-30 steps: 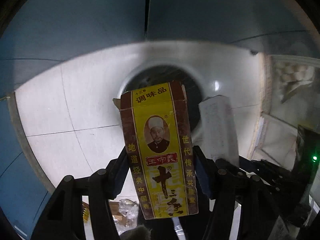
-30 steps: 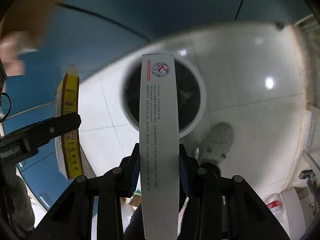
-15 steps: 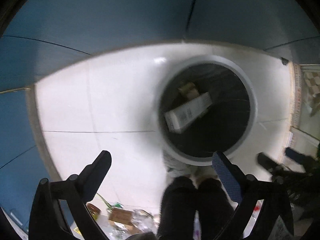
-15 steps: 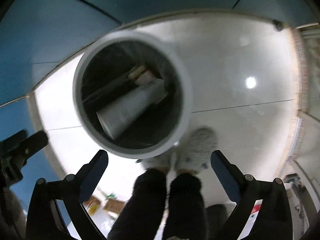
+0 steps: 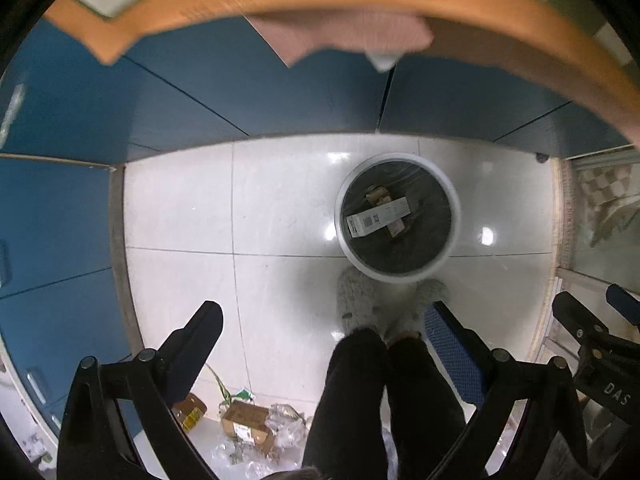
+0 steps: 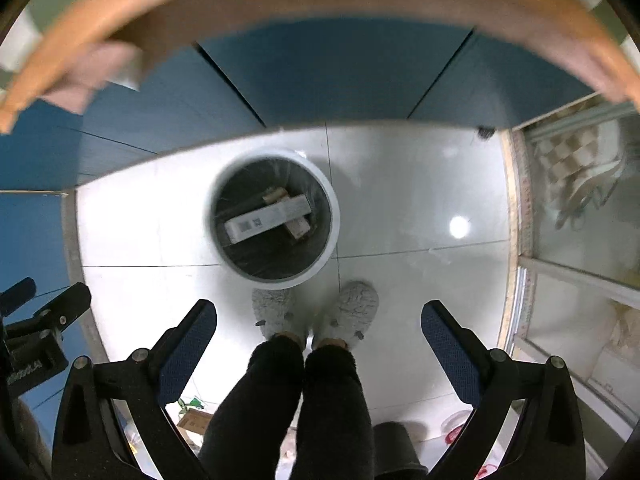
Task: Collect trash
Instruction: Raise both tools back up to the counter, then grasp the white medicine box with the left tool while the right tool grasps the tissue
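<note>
Both sets of fingers, left (image 5: 450,346) and right (image 6: 188,346), are spread wide and empty, pointing down at the floor (image 5: 180,208). Below them the bin (image 6: 334,216) holds a white box (image 6: 268,218), likely just-discarded trash.

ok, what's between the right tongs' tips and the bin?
In the right wrist view, the person's grey slippers stand between the open right tongs and the bin, otherwise bare floor tile.
</note>
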